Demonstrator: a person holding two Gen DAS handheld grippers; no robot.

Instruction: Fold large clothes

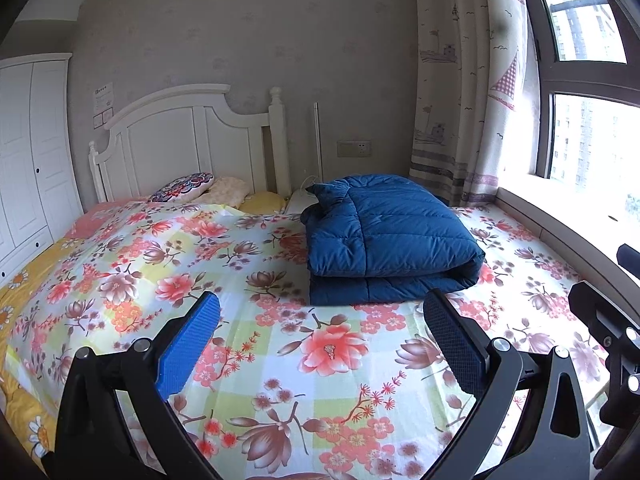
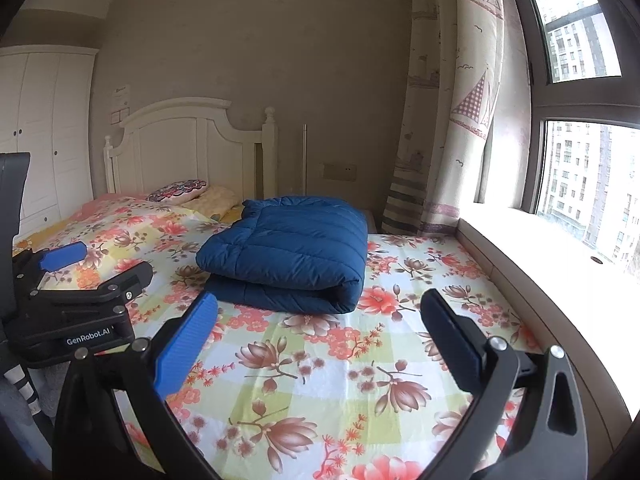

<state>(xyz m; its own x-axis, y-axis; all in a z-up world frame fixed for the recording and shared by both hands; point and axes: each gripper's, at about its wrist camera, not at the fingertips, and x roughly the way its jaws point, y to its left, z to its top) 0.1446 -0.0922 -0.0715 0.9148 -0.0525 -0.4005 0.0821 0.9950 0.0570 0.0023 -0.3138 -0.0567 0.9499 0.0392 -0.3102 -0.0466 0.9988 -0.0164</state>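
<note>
So the bed (image 1: 280, 380) with its floral sheet takes up basically the whole view, and the blue down jacket (image 1: 384, 240) is sitting on it as a tidy folded bundle, layers stacked, fold edge facing the tools. Looks pretty much done to me: nothing sticking out that I can spot, no sleeve hanging loose, though the far side of the bundle is hidden. If anything's left, it's maybe a final pat-down, or moving it somewhere.

Both tools are backed off and holding nothing. The left tool (image 1: 320, 344) hovers over bare sheet with its fingers spread wide; the jacket is ahead of it, slightly to its right, not touching. The right tool (image 2: 320, 340) is the same deal, fingers wide apart, with the jacket ahead and a bit to its left, clear of the blue pads (image 2: 184, 348). In the right wrist view the left tool sits off to the side at about the same height.
</note>
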